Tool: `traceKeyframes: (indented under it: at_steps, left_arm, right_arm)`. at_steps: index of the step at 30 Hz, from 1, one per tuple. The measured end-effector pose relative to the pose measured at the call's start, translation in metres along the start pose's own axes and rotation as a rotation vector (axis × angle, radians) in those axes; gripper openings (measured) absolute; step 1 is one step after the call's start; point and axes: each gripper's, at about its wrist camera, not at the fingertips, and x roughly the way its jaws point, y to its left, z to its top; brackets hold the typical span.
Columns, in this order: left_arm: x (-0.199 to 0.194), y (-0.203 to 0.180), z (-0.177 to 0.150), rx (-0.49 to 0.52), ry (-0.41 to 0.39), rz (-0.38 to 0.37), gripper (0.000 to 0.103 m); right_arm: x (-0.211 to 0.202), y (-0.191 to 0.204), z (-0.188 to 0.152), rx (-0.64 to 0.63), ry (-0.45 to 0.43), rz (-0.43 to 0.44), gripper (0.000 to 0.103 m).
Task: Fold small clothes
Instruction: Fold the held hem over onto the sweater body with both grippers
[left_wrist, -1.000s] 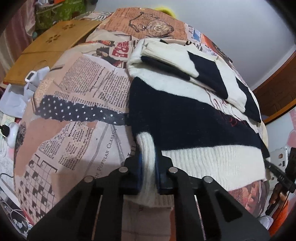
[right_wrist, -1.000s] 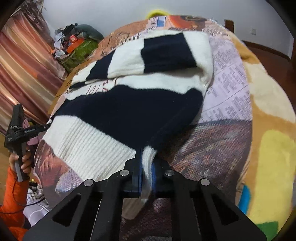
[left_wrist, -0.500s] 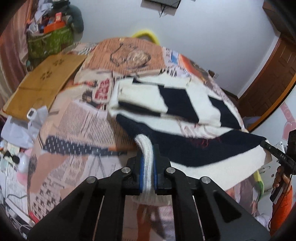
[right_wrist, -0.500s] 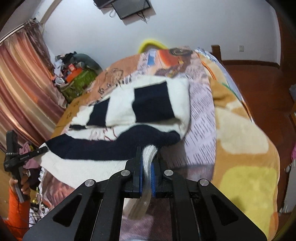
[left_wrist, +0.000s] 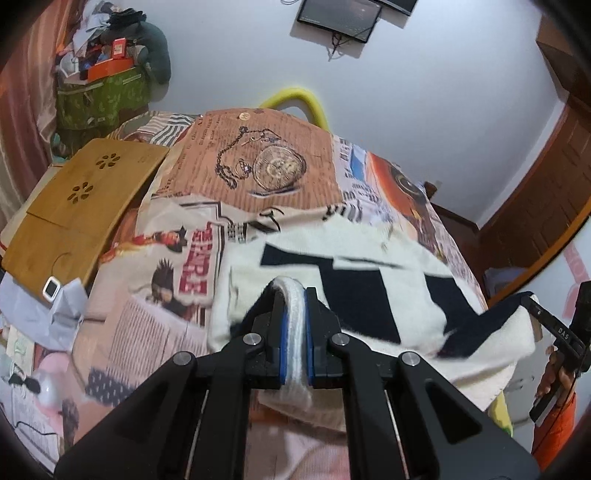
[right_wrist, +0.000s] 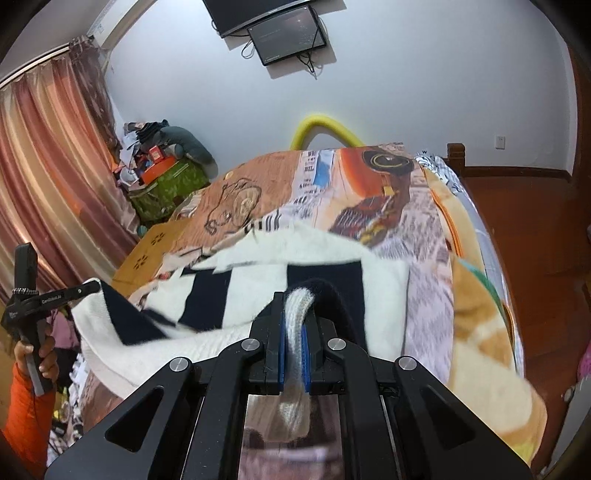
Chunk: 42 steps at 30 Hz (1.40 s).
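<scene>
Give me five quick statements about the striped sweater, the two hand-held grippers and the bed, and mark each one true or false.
1. The left hand-held gripper is shut on the sweater's white ribbed hem. True.
2. The right hand-held gripper is open and holds nothing. False: it is shut on a white ribbed corner of the sweater.
3. The sweater is solid red. False: it has white and dark navy blocks.
4. The bed cover shows a pocket watch print. True.
5. A wooden board lies on top of the sweater. False: it lies apart from the sweater, at the left edge of the bed in the left wrist view.
</scene>
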Motion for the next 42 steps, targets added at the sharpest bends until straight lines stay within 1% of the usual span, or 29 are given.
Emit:
traceKeyframes:
  at_steps: [5,6,10,16,19,22,24,26,29,30,33,36,37,38,39,40,41,42]
  left_arm:
    - [0.045,0.011,0.028,-0.023,0.021,0.046,0.007]
    - [0.059,0.015,0.034,-0.029,0.031,0.064,0.007]
    - [0.102,0.030,0.044,-0.051,0.078,0.094,0.007]
    - [0.163,0.049,0.046,-0.082,0.149,0.136,0.007]
    - [0.183,0.058,0.042,-0.097,0.177,0.148,0.007]
    - [0.192,0.063,0.039,-0.119,0.198,0.143,0.007]
    - [0.190,0.067,0.039,-0.146,0.201,0.123,0.010]
    - [0.180,0.070,0.042,-0.182,0.194,0.095,0.011]
    - [0.161,0.070,0.050,-0.191,0.170,0.066,0.012]
    - [0.155,0.068,0.053,-0.183,0.158,0.075,0.014]
    - [0.123,0.060,0.059,-0.113,0.090,0.151,0.018]
    - [0.098,0.058,0.057,-0.078,0.059,0.158,0.028]
    - [0.092,0.057,0.055,-0.067,0.054,0.160,0.032]
    - [0.087,0.056,0.052,-0.051,0.050,0.165,0.035]
    - [0.083,0.054,0.048,-0.032,0.048,0.174,0.037]
    - [0.078,0.052,0.043,-0.006,0.051,0.188,0.042]
    - [0.076,0.050,0.039,0.014,0.055,0.198,0.048]
    - [0.075,0.047,0.035,0.034,0.060,0.206,0.052]
  right_arm:
    - [0.041,-0.012,0.026,0.005,0.014,-0.035,0.006]
    - [0.047,-0.014,0.030,0.006,0.017,-0.041,0.006]
    - [0.087,-0.026,0.043,0.022,0.053,-0.067,0.006]
    - [0.139,-0.046,0.046,0.037,0.135,-0.100,0.006]
    - [0.155,-0.057,0.042,0.065,0.174,-0.101,0.006]
    - [0.161,-0.064,0.039,0.086,0.194,-0.091,0.006]
    - [0.157,-0.067,0.038,0.108,0.199,-0.072,0.006]
    - [0.148,-0.068,0.039,0.129,0.198,-0.049,0.008]
    - [0.134,-0.064,0.044,0.103,0.187,-0.054,0.010]
    - [0.126,-0.059,0.047,0.080,0.178,-0.056,0.011]
    - [0.104,-0.043,0.051,0.009,0.145,-0.063,0.015]
    - [0.088,-0.032,0.052,-0.040,0.117,-0.071,0.023]
    - [0.083,-0.029,0.051,-0.052,0.104,-0.088,0.031]
    - [0.078,-0.028,0.051,-0.060,0.086,-0.103,0.037]
    - [0.068,-0.027,0.050,-0.067,0.053,-0.114,0.047]
    - [0.062,-0.028,0.049,-0.064,0.034,-0.120,0.050]
    - [0.057,-0.030,0.049,-0.055,0.022,-0.124,0.050]
    - [0.052,-0.034,0.048,-0.039,0.016,-0.126,0.050]
